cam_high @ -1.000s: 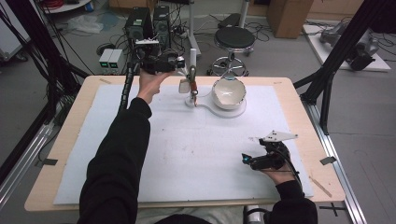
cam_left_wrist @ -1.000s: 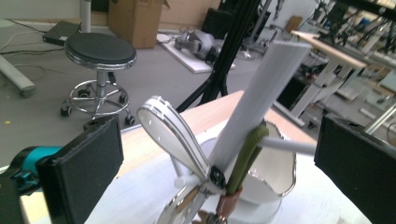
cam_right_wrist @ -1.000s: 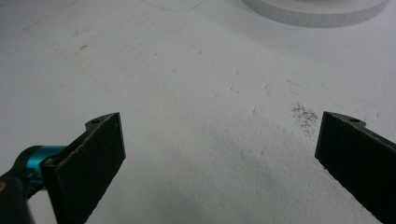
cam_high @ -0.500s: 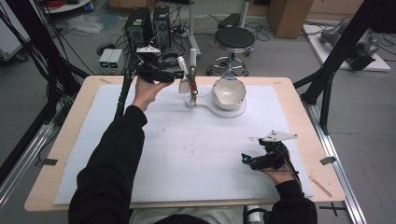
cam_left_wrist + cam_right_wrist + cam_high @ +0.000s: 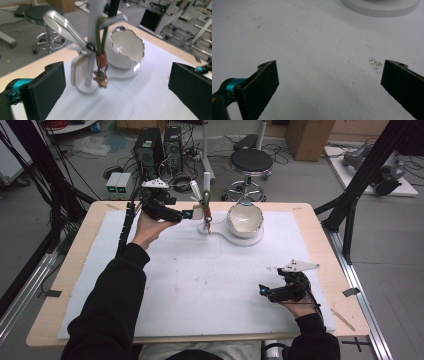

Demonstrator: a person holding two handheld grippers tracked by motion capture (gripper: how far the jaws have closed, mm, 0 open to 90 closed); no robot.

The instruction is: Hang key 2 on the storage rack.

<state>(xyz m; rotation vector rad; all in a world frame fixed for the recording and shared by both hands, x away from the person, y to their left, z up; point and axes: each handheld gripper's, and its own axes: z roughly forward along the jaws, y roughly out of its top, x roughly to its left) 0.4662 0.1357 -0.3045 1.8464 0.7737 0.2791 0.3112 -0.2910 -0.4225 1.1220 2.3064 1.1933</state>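
A white peg stand rises at the back of the mat, next to a white bowl with a jagged rim. From one peg hangs a keyring with a green loop, a brown tag and a small charm; a white tag hangs beside it. My left gripper is held just left of the stand, aimed at it, jaws open and holding nothing. My right gripper rests low on the mat at the front right, open and holding nothing.
The white mat covers most of the wooden table. The bowl sits on a flat white base joined to the stand. A stool, computer boxes and black frame legs stand beyond the table's far edge.
My left gripper has drawn back a little to the left of the stand. The keyring still hangs on its peg. My right gripper has not moved.
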